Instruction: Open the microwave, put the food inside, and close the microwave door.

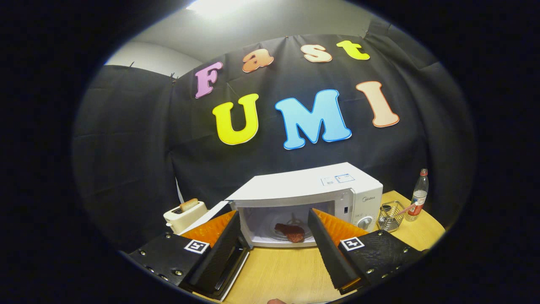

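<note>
The fingers [274, 236] stand spread and empty before the open microwave [312, 198], food [290, 232] inside at twelve o'clock; next, swing the door [202, 221] at ten o'clock shut.

gripper [274, 228]: fingers spread wide, holding nothing
microwave [312, 190]: door [219, 249] open, swung left
food [291, 232]: inside cavity, beyond fingers

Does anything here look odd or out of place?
Nothing is spilled or broken. The microwave door hangs open with the food inside, so closing remains. The gripper is open, empty, facing it. Toaster, bottle and wire basket stand upright.
</note>
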A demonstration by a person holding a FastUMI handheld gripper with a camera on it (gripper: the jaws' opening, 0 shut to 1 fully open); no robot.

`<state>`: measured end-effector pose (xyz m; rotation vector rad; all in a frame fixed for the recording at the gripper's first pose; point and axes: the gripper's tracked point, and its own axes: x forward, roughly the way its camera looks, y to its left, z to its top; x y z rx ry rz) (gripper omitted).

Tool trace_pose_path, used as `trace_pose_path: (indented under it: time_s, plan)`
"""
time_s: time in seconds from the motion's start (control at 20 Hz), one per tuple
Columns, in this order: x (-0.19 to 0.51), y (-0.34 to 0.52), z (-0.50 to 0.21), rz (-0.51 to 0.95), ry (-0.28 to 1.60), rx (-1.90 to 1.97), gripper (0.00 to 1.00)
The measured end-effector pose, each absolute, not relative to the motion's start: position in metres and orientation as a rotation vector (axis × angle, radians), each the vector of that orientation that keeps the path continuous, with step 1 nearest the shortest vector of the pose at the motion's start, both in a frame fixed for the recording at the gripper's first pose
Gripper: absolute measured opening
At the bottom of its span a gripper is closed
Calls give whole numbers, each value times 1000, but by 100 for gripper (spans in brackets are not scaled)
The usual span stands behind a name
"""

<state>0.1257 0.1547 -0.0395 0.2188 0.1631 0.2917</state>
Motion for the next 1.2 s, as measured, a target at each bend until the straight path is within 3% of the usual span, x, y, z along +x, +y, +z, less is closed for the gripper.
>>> trace_pose_path:
  time_s: [0.75, 1.2]
  plan:
    - [-23, 331, -6, 721, 129, 145, 98]
    - [-87, 398, -44, 926, 239, 141, 97]
